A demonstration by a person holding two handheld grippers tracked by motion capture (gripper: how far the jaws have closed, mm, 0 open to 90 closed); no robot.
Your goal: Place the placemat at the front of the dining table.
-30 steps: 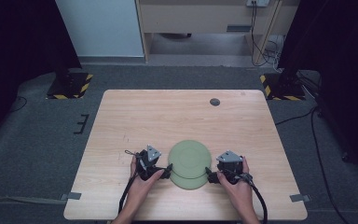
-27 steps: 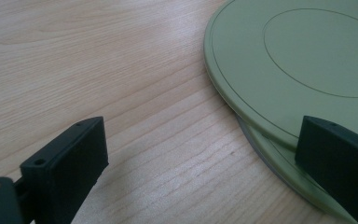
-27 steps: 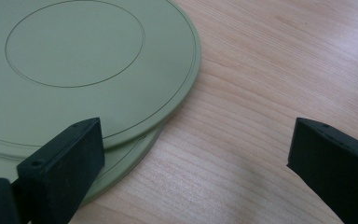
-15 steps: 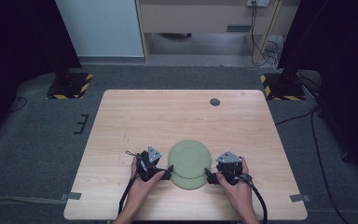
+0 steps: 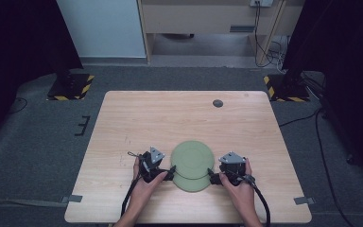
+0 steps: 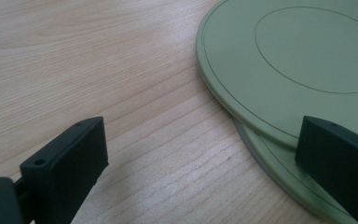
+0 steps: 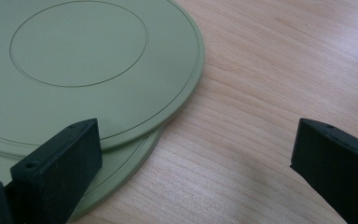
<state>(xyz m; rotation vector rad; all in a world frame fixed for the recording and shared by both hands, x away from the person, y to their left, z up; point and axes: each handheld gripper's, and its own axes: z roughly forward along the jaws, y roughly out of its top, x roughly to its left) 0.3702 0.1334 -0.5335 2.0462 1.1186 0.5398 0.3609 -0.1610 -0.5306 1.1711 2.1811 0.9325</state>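
Wood table (image 5: 137,123): two stacked plates (image 5: 192,158), 6 o'clock. Left gripper (image 5: 169,172), right gripper (image 5: 211,176) flank rims, jaws wide, empty. Advice: pinch top rim squarely.

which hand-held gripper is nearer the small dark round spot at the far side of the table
Right. The right hand-held gripper sits at the right edge of the two stacked green round plates, more directly below the small dark round spot; the left hand-held gripper is at the plates' left edge, farther off.
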